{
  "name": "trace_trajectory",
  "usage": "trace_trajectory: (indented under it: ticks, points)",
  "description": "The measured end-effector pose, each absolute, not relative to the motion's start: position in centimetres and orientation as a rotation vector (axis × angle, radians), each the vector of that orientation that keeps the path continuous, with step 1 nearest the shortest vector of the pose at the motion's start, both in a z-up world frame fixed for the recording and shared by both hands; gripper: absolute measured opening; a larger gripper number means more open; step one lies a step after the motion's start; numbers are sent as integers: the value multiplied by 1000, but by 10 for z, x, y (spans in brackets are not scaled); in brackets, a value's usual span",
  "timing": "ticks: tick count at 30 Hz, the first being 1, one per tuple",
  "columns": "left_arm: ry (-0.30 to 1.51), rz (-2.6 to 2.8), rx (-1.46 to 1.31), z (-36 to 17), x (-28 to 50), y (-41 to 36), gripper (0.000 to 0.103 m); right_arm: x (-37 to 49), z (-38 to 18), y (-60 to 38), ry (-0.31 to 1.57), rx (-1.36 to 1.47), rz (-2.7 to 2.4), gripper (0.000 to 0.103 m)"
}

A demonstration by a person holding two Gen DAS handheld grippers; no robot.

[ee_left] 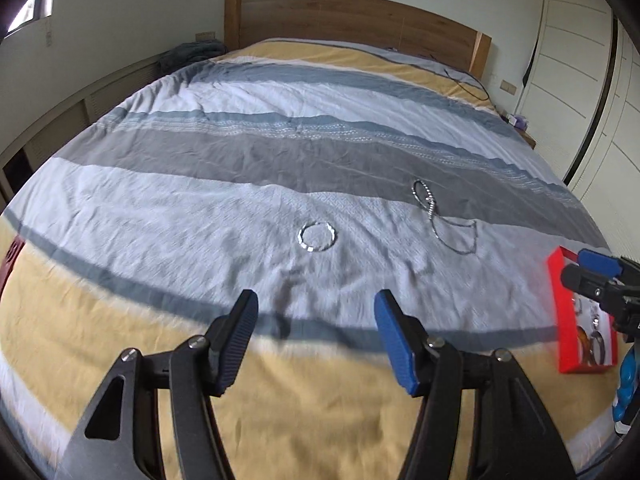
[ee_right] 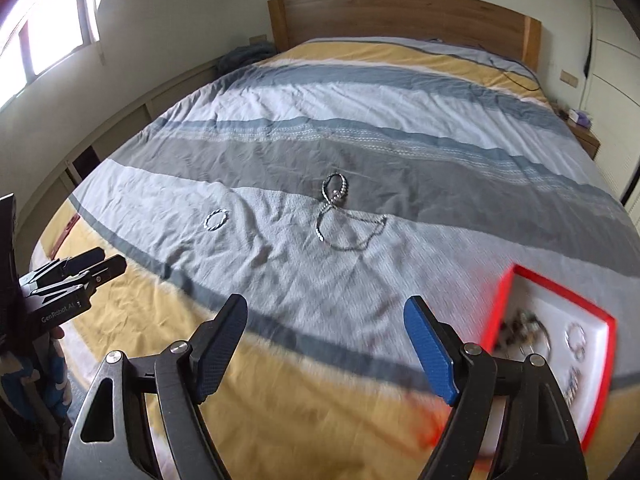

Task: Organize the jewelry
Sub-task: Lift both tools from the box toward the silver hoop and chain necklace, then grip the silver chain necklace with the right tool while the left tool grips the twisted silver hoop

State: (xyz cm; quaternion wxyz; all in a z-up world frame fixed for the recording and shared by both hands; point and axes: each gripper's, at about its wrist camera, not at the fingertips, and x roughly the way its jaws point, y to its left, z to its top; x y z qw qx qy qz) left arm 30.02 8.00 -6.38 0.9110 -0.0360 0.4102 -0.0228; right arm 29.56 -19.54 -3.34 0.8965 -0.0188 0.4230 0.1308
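Note:
A silver ring bracelet [ee_left: 318,237] lies on the pale stripe of the bedspread; it also shows in the right wrist view [ee_right: 216,220]. To its right lie a beaded bracelet [ee_left: 423,192] [ee_right: 336,188] and a thin chain necklace [ee_left: 460,238] [ee_right: 354,232]. A red jewelry box [ee_left: 576,320] [ee_right: 552,344] with a white inside holds several pieces at the right. My left gripper [ee_left: 316,340] is open and empty above the bed, short of the silver bracelet. My right gripper [ee_right: 326,348] is open and empty, left of the box.
The bed [ee_left: 280,140] has a striped grey, white and yellow cover and a wooden headboard [ee_left: 352,20]. A black cable [ee_left: 464,84] lies near the far right corner. A nightstand [ee_right: 584,136] stands beside white closet doors [ee_left: 580,60].

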Motion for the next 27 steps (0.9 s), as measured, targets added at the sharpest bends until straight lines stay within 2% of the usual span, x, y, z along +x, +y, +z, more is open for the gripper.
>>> trace_trajectory:
  ticks: [8, 19, 21, 23, 24, 25, 26, 27]
  points:
    - [906, -16, -56, -123, 385, 75, 58, 405, -80, -165, 906, -78, 319, 80]
    - [922, -1, -27, -156, 423, 73, 58, 499, -154, -142, 1001, -82, 321, 79]
    - [924, 1, -47, -159, 426, 75, 58, 502, -162, -141, 1001, -72, 320, 75]
    - [918, 4, -57, -159, 427, 76, 58, 499, -165, -141, 993, -73, 331, 59]
    - [913, 6, -54, -159, 426, 76, 56, 497, -165, -141, 990, -71, 341, 55]
    - [907, 9, -49, -158, 425, 75, 53, 495, -165, -142, 988, -65, 350, 45]
    - [902, 8, -51, -157, 423, 76, 44, 495, -166, -141, 988, -58, 358, 35]
    - [901, 7, -58, -155, 421, 77, 38, 492, -165, -142, 988, -49, 363, 31]
